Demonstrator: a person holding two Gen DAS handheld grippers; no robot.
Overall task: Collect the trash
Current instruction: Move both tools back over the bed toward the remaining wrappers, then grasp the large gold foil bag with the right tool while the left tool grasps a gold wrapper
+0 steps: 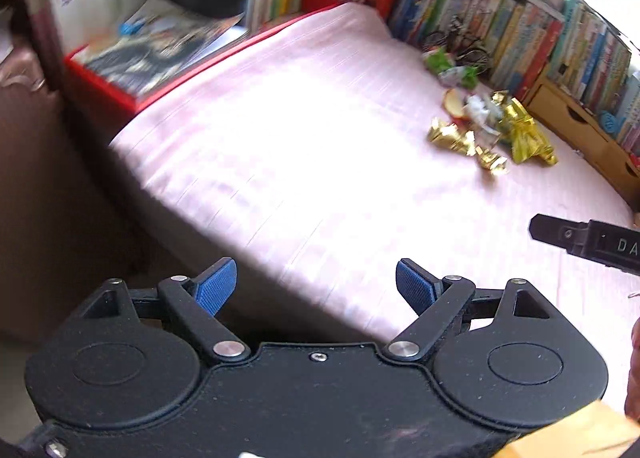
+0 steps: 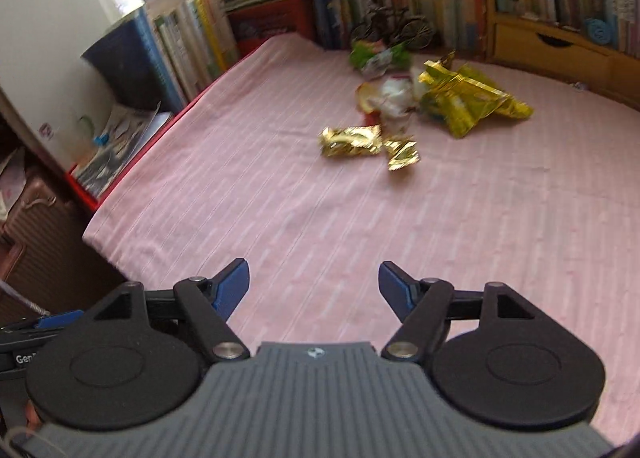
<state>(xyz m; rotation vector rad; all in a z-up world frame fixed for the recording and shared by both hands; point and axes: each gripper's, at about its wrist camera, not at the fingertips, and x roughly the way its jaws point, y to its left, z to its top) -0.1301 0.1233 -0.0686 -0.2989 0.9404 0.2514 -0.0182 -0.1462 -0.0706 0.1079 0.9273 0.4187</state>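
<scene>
Right wrist view: right gripper (image 2: 314, 290) nearest, jaws spread wide, nothing between, over pink striped cloth (image 2: 280, 217). Left gripper (image 1: 316, 290) likewise spread and empty, near cloth's edge. Farther off, trash on the cloth: gold wrappers (image 2: 352, 141), yellow-green bag (image 2: 468, 97), white crumpled paper (image 2: 394, 97), green wrapper (image 2: 376, 55). Red crate (image 1: 100, 85) at left, holding magazines (image 1: 152, 45). Wooden drawer unit (image 2: 548, 49) at back, shut.

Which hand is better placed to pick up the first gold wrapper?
Probably the right: its open tongs face the small gold wrapper almost straight ahead. From the left tongs it lies off to the right.
</scene>
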